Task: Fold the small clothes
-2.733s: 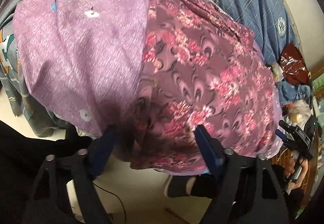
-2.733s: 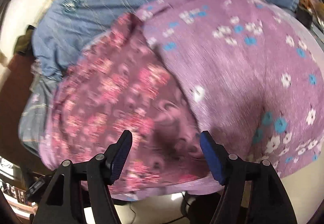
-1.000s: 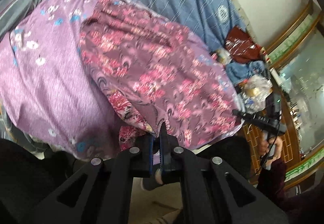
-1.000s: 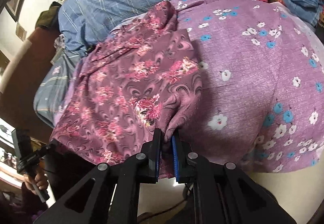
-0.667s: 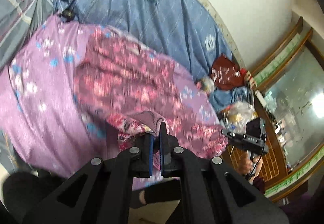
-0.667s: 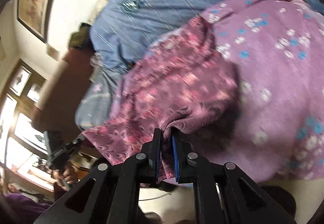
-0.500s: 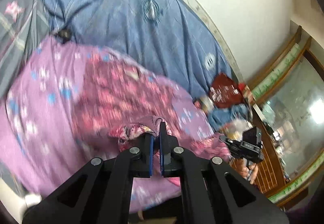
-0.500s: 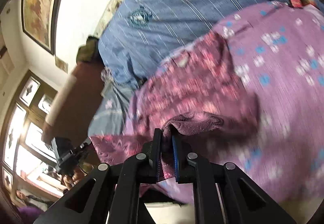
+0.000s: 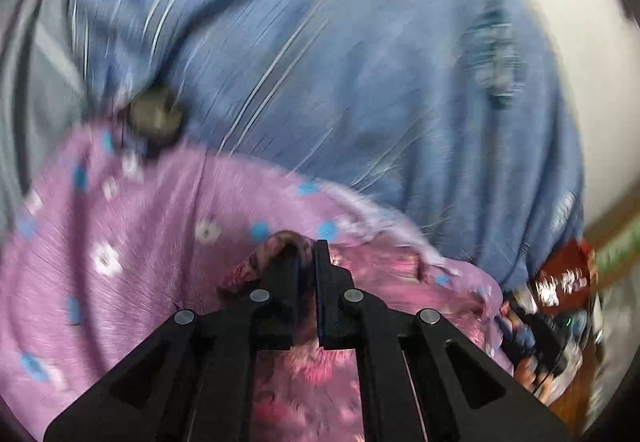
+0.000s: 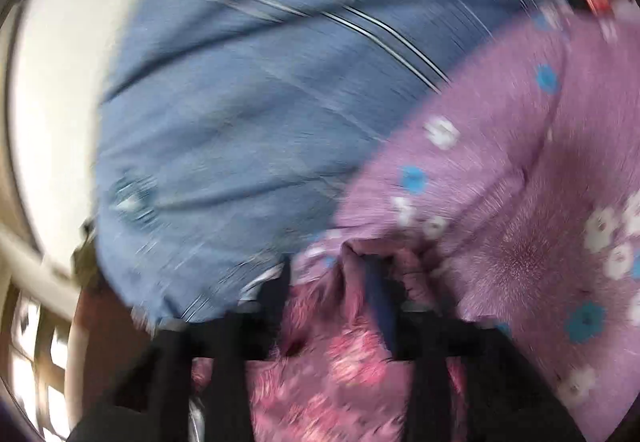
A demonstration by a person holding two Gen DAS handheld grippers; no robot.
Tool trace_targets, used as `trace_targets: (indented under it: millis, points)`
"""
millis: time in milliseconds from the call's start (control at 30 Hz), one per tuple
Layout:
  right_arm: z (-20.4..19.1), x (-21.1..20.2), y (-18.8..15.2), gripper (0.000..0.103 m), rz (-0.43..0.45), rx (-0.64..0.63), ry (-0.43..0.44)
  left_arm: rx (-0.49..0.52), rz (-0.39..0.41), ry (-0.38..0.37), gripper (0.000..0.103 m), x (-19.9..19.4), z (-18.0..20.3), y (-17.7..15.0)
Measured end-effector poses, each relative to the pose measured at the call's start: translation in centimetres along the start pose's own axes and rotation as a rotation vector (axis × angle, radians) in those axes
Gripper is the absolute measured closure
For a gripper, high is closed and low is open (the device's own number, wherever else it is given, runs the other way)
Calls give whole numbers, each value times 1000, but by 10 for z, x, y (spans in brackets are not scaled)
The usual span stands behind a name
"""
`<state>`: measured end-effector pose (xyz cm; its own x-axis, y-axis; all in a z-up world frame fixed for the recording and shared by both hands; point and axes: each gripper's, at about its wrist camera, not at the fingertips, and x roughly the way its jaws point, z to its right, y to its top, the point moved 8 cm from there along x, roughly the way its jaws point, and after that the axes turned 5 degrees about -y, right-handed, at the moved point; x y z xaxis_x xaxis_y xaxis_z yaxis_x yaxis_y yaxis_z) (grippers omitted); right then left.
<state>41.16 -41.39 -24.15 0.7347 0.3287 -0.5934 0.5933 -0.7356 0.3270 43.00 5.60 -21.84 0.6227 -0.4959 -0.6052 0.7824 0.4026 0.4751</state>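
Observation:
The pink floral garment (image 9: pixel 312 366) lies on a purple flowered sheet (image 9: pixel 120 242), and both views are blurred by motion. My left gripper (image 9: pixel 307 254) is shut on a bunched edge of the garment, close to where the sheet meets the blue quilt (image 9: pixel 360 82). In the right wrist view the same garment (image 10: pixel 340 362) fills the bottom centre. The jaws of my right gripper (image 10: pixel 330 274) are opening. A fold of the garment stands loose between them, and the pads do not press on it. The purple sheet (image 10: pixel 520 202) spreads to the right.
The blue striped quilt (image 10: pixel 240 122) covers the bed beyond the sheet, up to a white wall (image 10: pixel 52 82). A small dark round object (image 9: pixel 154 118) sits at the sheet's far edge. At the right lie a red packet (image 9: pixel 564 278) and a hand holding a black device (image 9: pixel 536 342).
Both grippers have swept forward across the purple sheet toward the blue quilt, carrying the garment's edge over itself. The right jaws, shut on the cloth before, have come apart.

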Motion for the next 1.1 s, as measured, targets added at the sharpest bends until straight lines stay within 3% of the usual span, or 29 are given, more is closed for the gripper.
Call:
trace_targets:
  millis: [67, 133, 200, 233, 300, 500, 567, 633, 733, 867, 967, 1100]
  points:
    - [8, 13, -8, 54, -12, 4, -4, -10, 35, 0, 96, 2, -8, -6]
    - [-3, 12, -23, 55, -9, -117, -28, 25, 114, -9, 84, -19, -2, -8]
    - [-24, 3, -38, 55, 29, -259, -51, 26, 254, -25, 50, -53, 8, -7]
    - [-38, -2, -47, 55, 38, -322, -47, 34, 336, -24, 42, -75, 15, -11]
    - [-60, 3, -66, 55, -8, -411, -68, 65, 356, 22, 20, -90, 30, -26]
    - [-108, 68, -148, 58, -269, -673, -176, 76, 97, 126, 20, -41, 31, -88]
    - [-120, 100, -175, 58, -360, -731, -197, 73, 67, 199, 20, -22, 14, -92]
    - [-129, 127, -195, 58, -397, -784, -239, 40, 59, 250, 20, -17, -2, -91]
    - [-147, 166, -194, 58, -357, -822, -297, -55, -6, 210, 21, -10, -24, -85]
    - [-161, 193, -160, 63, -268, -662, -273, -98, 26, 262, 21, -23, -43, -75]
    - [-176, 163, -138, 60, -123, -587, -187, -127, 46, 218, 21, -38, -43, -70]
    - [-182, 101, -150, 60, -75, -676, -150, -34, 66, 259, 21, -52, -38, -67]
